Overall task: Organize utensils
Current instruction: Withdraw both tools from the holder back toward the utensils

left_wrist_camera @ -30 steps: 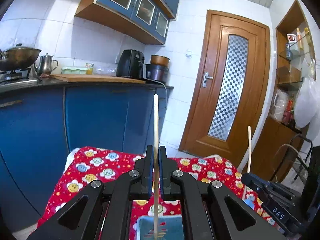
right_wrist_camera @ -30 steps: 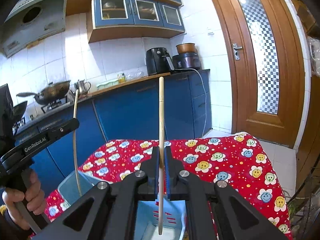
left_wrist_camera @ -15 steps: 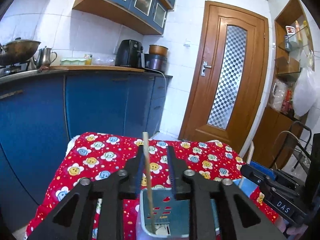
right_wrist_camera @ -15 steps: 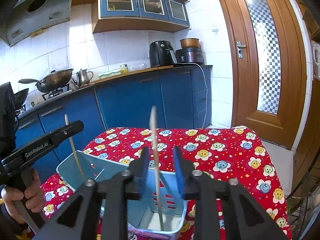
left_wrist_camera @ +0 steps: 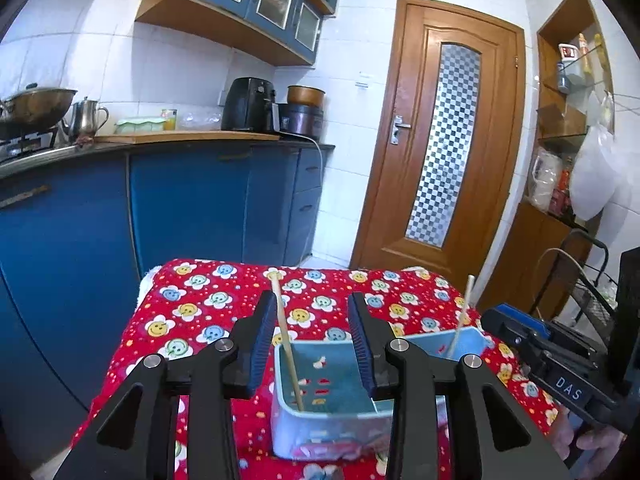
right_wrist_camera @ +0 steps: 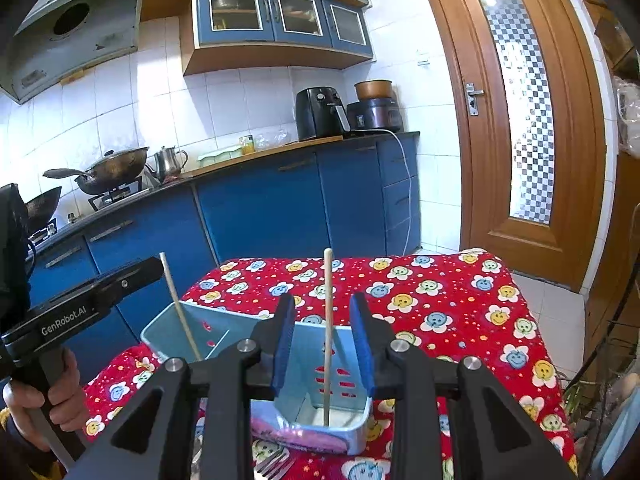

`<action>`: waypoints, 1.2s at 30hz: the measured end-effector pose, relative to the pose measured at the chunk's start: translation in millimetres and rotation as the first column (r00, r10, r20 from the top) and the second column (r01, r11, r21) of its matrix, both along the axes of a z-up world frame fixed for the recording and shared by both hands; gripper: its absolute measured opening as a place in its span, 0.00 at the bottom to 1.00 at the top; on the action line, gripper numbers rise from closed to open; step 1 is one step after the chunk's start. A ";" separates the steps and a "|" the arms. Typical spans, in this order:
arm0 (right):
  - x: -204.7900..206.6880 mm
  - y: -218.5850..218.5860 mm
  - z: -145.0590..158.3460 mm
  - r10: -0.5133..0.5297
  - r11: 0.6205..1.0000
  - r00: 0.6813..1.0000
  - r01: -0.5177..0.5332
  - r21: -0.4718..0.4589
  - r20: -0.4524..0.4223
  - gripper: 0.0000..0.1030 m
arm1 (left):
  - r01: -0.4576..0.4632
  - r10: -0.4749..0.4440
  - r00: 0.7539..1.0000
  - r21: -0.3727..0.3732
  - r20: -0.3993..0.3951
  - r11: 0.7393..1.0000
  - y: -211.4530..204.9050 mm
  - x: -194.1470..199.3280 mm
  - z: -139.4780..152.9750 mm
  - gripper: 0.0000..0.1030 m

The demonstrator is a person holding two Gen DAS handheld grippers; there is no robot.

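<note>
**Chopsticks let go into the holder**

Both chopsticks dropped from the jaws into the pale blue holder [left_wrist_camera: 332,390] on the flowered cloth [left_wrist_camera: 188,312] since the earlier frame. The left gripper [left_wrist_camera: 312,340] had just been opening and stood partly open, its chopstick [left_wrist_camera: 287,340] loose between the jaws, leaning by the left pad. The right gripper [right_wrist_camera: 323,350] had also just been opening and stood partly open, its chopstick [right_wrist_camera: 327,332] upright and untouched. Pulling back carelessly could have snagged a stick and tipped the light holder.
</note>
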State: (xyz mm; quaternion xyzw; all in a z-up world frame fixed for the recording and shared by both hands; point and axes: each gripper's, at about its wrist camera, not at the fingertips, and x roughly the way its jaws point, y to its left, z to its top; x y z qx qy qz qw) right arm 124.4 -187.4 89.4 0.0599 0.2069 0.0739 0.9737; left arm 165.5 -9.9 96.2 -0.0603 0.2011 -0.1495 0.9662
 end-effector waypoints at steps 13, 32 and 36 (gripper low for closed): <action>-49.2 8.5 8.4 -0.014 1.000 0.999 0.013 -0.016 -0.048 0.30 | 0.013 -0.008 0.996 0.052 -0.084 0.999 4.7 -41.7 1.9 0.36; -99.0 11.9 -13.2 -0.022 1.000 0.985 0.022 -0.005 -0.171 0.30 | 0.075 -0.040 0.954 0.106 -0.298 0.992 9.9 -71.0 -48.7 0.36; -104.0 11.4 -23.5 -0.023 1.000 0.978 0.024 -0.002 -0.208 0.31 | 0.082 -0.039 0.938 0.109 -0.346 0.991 8.7 -69.4 -64.0 0.36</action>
